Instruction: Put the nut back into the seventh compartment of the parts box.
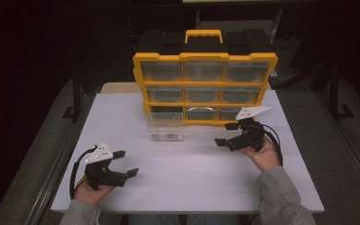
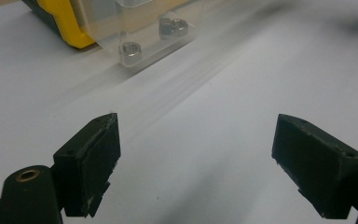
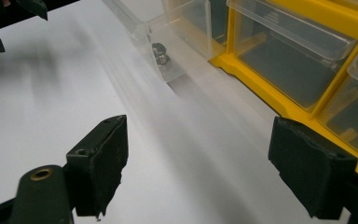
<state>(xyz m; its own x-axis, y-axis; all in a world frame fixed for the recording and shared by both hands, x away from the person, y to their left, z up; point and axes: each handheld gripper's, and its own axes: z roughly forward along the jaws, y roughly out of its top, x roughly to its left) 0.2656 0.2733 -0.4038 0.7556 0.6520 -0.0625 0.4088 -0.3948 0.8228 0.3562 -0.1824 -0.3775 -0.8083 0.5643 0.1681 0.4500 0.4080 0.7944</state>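
A yellow organiser (image 1: pixel 205 89) with nine clear drawers is stood upright at the far side of the white worktop (image 1: pixel 187 173). One clear drawer (image 1: pixel 166 126), from the bottom-left slot, is seen pulled well out towards the person, its front resting on or just above the worktop; which cannot be told. A few metal nuts (image 2: pixel 173 27) are seen lying at the front of that drawer, and they appear again in the right gripper view (image 3: pixel 160 53).

The left tongs (image 1: pixel 124 163) are held released near the front left of the worktop, well apart from the drawer, with nothing between the jaws. The right tongs (image 1: pixel 225 134) are likewise released and empty, held just before the organiser's lower right drawers, to the right of the open drawer and apart from it.

The step in hand is judged to be the pause after the drawer has been drawn out: the drawer is open, its contents are exposed, and neither pair of tongs is engaged. Either a nut is to be lifted out or the drawer is to be pushed home; which is meant cannot be told.

For a nut, one pair of tongs would have to be brought over the drawer's open top, lowered inside its walls and closed finely on a small, slippery piece. For closing, the drawer's front would have to be pressed squarely, so that it is not skewed in its slot.
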